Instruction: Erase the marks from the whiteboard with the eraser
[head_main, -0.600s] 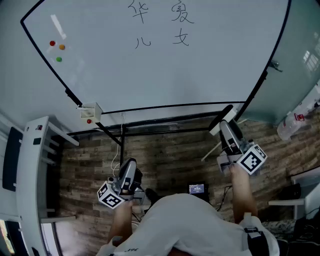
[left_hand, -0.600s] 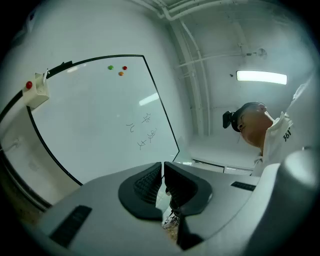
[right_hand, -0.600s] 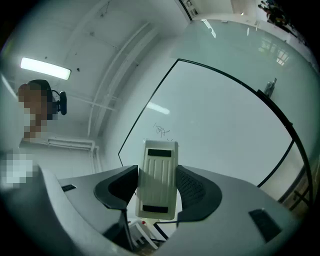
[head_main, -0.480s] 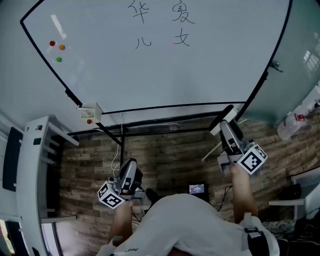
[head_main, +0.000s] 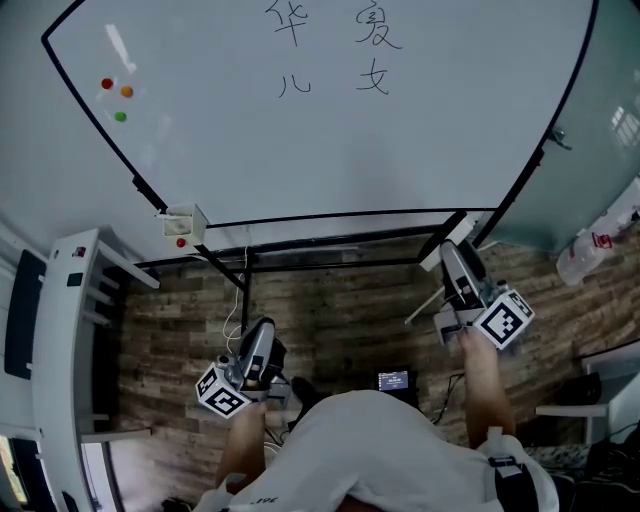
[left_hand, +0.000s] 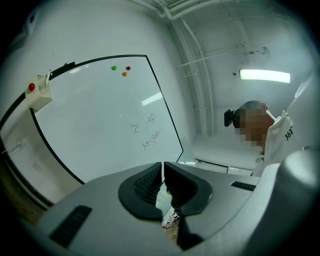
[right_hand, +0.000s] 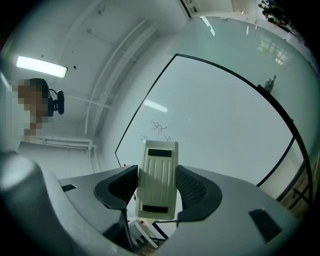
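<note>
I am looking down at the large white whiteboard with the thin black frame (head_main: 330, 150), which is standing over a brown wood-plank floor (head_main: 340, 310). The marks, four black handwritten characters (head_main: 330, 50), are sitting near the board's top edge in the head view, none of them wiped. My right claw (right_hand: 157, 187) is clamping the cream-coloured ribbed plastic eraser (right_hand: 158, 170) between its jaws. The eraser is standing upright and pointing toward the board. It is hanging near the board's lower right corner, well apart from the characters. I cannot tell whether it is touching the frame. My left claw (left_hand: 162, 180) is hanging lower, over the floor, with its jaws pressed together on nothing. Three small round magnets, red, orange and green (head_main: 127, 91), are clinging near the board's upper left edge. A small white box with a red button (head_main: 181, 225) is sitting at the lower left corner.
</note>
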